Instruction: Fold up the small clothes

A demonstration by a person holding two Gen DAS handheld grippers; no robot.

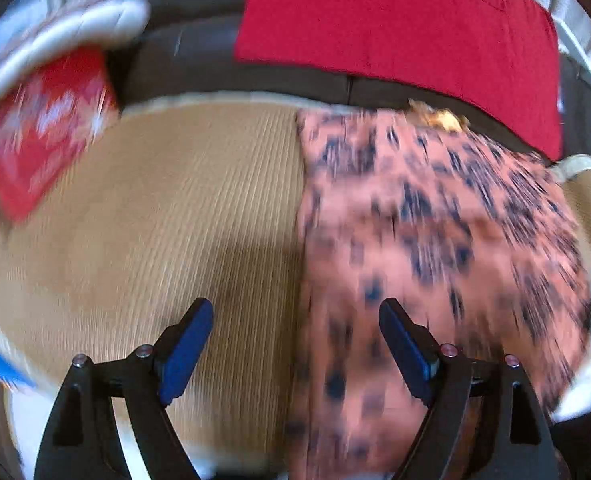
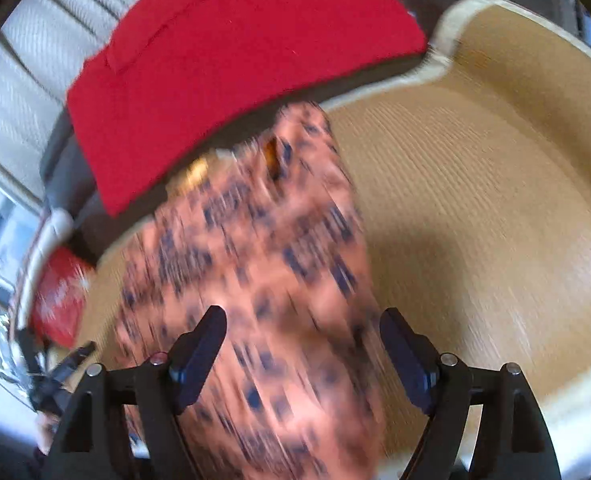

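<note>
Spotted pink garment (image 2: pixel 251 264) flat beneath open right tool (image 2: pixel 303 344), untouched.

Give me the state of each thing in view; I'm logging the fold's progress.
Spotted pink garment: lying flat on the mat, long straight folded edge, held by neither gripper.
Left gripper: open, empty.
Right gripper: open, empty, above the garment.
Red patterned cloth: lying at the mat's edge.
Woven mat: spread flat.
</note>
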